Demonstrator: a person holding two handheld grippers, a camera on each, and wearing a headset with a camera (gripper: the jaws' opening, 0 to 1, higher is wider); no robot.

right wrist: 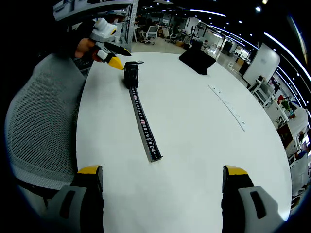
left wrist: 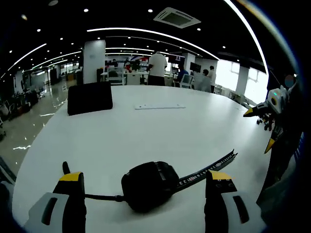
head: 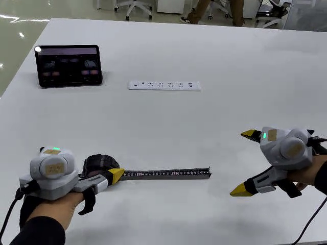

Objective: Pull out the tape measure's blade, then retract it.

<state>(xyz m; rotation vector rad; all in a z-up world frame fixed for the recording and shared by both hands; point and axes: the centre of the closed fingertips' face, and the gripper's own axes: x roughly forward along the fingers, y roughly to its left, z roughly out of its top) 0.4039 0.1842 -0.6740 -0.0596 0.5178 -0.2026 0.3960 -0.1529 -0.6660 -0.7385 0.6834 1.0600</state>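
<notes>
tape measure (head: 100, 164): black case, blade (head: 166, 173) drawn out flat
left gripper (left wrist: 146, 176): jaws apart — case between them
right gripper (head: 243, 163): jaws apart, well past blade tip

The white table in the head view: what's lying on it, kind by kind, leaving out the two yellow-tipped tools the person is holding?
tape measure, blade pulled out along the table: 1
tablet, propped up with its screen lit: 1
power strip, white: 1
Total: 3
</notes>
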